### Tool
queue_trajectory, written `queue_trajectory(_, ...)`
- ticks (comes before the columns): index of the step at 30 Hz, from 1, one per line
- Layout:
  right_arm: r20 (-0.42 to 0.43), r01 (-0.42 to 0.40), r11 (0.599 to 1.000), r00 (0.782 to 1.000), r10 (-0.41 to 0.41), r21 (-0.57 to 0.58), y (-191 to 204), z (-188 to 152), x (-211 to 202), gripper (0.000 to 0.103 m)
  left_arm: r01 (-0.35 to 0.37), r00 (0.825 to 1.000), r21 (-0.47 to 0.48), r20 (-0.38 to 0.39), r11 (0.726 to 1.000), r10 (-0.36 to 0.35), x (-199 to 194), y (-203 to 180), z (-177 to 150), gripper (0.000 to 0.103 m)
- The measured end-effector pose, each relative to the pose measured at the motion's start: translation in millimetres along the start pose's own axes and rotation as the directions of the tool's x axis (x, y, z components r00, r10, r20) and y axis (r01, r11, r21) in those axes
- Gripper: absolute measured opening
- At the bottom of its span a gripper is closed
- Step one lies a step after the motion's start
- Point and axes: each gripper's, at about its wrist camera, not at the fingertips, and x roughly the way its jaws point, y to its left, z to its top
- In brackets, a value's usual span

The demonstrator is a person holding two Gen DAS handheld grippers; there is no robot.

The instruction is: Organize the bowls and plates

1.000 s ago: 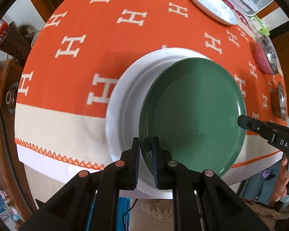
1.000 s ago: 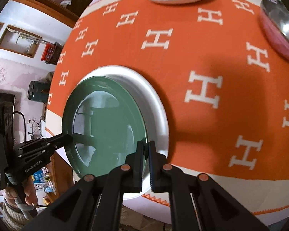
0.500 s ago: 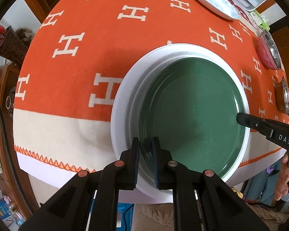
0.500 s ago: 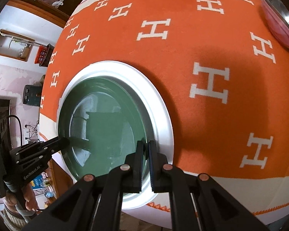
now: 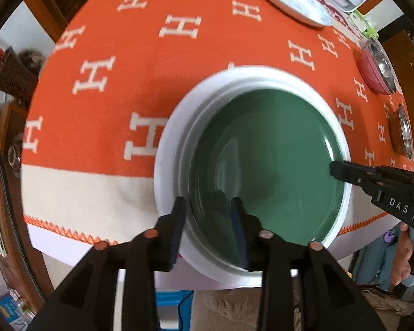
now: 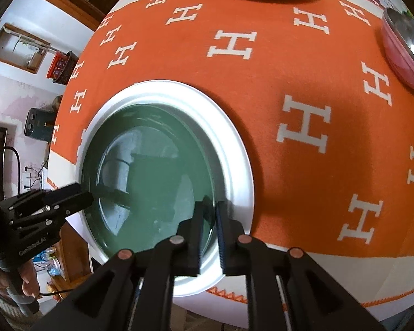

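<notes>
- While letting go of the green plate [image 5: 267, 165], now seated inside the white plate [image 5: 168, 165] at the near edge of the orange tablecloth [image 5: 151, 69], risk of dragging it back up on withdrawal.
- Left gripper [image 5: 208, 218]: jaws opening, moderately wide, green rim between them, pads looking clear of it. Could catch the white rim with the outer finger if pulled away sideways instead of lifted straight.
- Right gripper [image 6: 208, 218]: jaws opening but only a narrow gap so far, green rim between the pads, seemingly just free. Likeliest trouble here: lifting before the gap widens, tipping the plate on that side.
- Uneven release, one side freed before the other: possible skid of the green plate off centre within the white one.
- Stack close to the table edge, perhaps overhanging slightly; hard to tell through the fisheye. A nudge toward the person could slide both plates off, glazed surfaces and loose cloth helping.
- Remaining pieces well apart: patterned plate [image 5: 292, 2], pink bowl [image 5: 375, 69], brown bowl [image 5: 403, 135]. Danger of clipping the stack when reaching across for them.
</notes>
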Motion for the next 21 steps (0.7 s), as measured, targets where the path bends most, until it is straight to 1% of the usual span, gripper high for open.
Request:
queue_trajectory(1, 0.008, -0.004, 1.000, 1.000, 0.004, -0.001, 0.4, 0.3, -1.9, 0.015, -0.003, 1.000, 0.007, 0.012, 1.000, 0.002, -3.8, -1.6, 0.8, 0.042)
queue_trajectory(3, 0.029, -0.008, 1.000, 1.000, 0.008, -0.005, 1.5, 0.8, -8.0, 0.019, -0.005, 1.000, 0.011, 0.031, 1.000, 0.005, -10.4, -3.6, 2.2, 0.047)
queue_trajectory(6, 0.058, -0.002, 1.000, 0.998, 0.003, -0.020, 3.7, -0.4, -17.5, 0.019, -0.005, 0.999, 0.015, 0.052, 1.000, 0.004, -19.3, -6.1, 5.0, 0.048)
queue_trajectory(10, 0.082, -0.005, 0.999, 0.997, 0.009, -0.040, 8.2, -0.9, -27.7, 0.019, 0.006, 0.997, 0.006, 0.083, 1.000, -0.007, -30.9, -7.3, 6.9, 0.058)
queue_trajectory(17, 0.106, -0.017, 0.998, 0.994, 0.024, -0.067, 15.3, -6.9, -41.1, 0.019, 0.018, 0.994, 0.014, 0.110, 1.000, -0.020, -44.6, -14.9, 6.2, 0.060)
queue_trajectory(19, 0.113, -0.018, 0.997, 0.993, 0.026, -0.076, 17.4, -9.2, -44.9, 0.019, 0.025, 0.992, 0.011, 0.121, 1.000, -0.026, -47.7, -19.2, 4.6, 0.066)
queue_trajectory(21, 0.120, -0.024, 0.996, 0.992, 0.034, -0.080, 17.1, -12.3, -49.8, 0.019, 0.034, 0.990, 0.012, 0.138, 0.999, -0.036, -53.1, -22.6, 3.8, 0.067)
